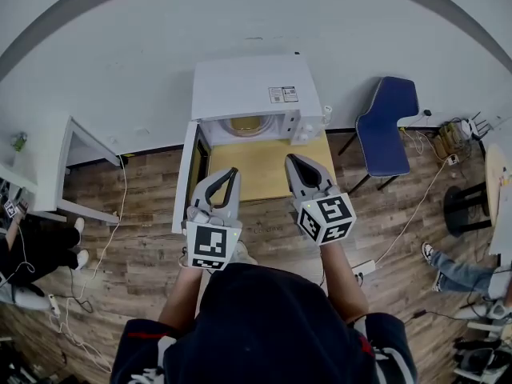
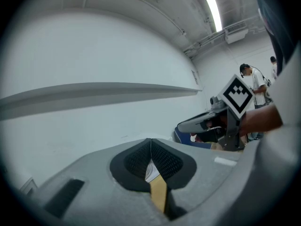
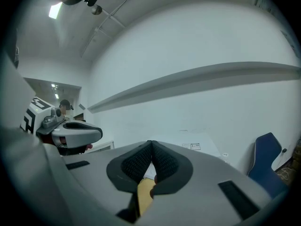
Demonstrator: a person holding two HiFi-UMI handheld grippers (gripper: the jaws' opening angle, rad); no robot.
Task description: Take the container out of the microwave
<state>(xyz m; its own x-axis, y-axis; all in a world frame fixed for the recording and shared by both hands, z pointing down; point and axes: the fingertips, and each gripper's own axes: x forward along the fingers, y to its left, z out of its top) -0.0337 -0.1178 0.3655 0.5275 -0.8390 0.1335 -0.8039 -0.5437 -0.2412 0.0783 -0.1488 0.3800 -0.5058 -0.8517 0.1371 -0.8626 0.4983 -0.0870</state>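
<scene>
A microwave point(image 1: 244, 90) stands at the far edge of a yellow surface point(image 1: 248, 173), its door point(image 1: 189, 174) open and a container point(image 1: 248, 124) inside. The left gripper point(image 1: 232, 171) and right gripper point(image 1: 294, 161) hover above the near edge, fingers pressed together, empty.

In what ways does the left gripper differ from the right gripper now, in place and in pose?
The left gripper is nearer the open door of the microwave; the right gripper is nearer its control panel. The left gripper's marker cube faces the head view almost squarely; the right gripper's marker cube is turned cornerwise. Both have shut jaws, hold nothing, and point toward the microwave, short of the container inside.
</scene>
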